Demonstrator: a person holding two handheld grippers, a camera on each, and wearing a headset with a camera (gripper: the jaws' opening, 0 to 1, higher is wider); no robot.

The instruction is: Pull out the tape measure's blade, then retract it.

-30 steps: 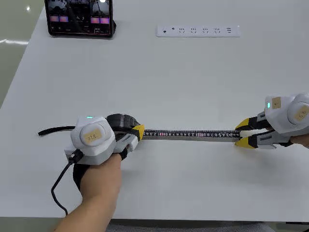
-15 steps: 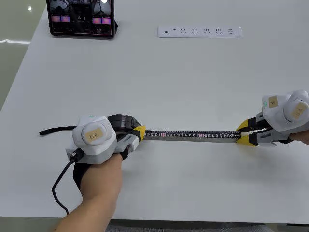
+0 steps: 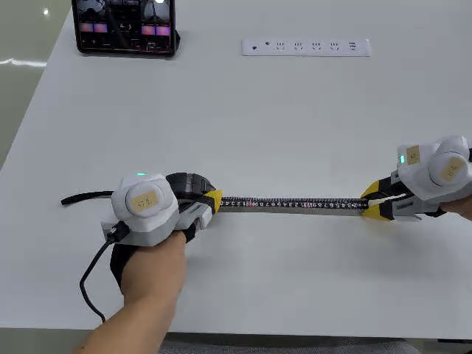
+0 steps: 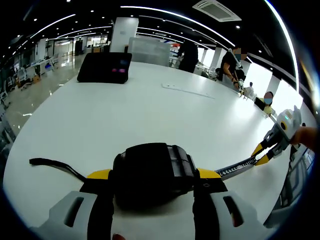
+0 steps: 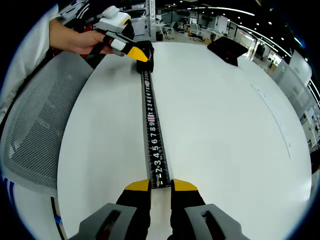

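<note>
Now right claw (image 3: 372,200) clamps tape measure (image 3: 189,186) blade (image 3: 295,203); earlier agape.

White table (image 3: 295,133), glossy floor (image 3: 18,66), ceiling strip lights (image 4: 145,8)

Left gripper (image 3: 200,202): lower left, jaws clamped round tape measure (image 3: 184,184).
Right gripper (image 3: 369,203): right edge, jaws pinching blade (image 3: 295,203) end.

Tablet (image 3: 124,27) at table's far-left edge; power strip (image 3: 306,47) beside.
</note>
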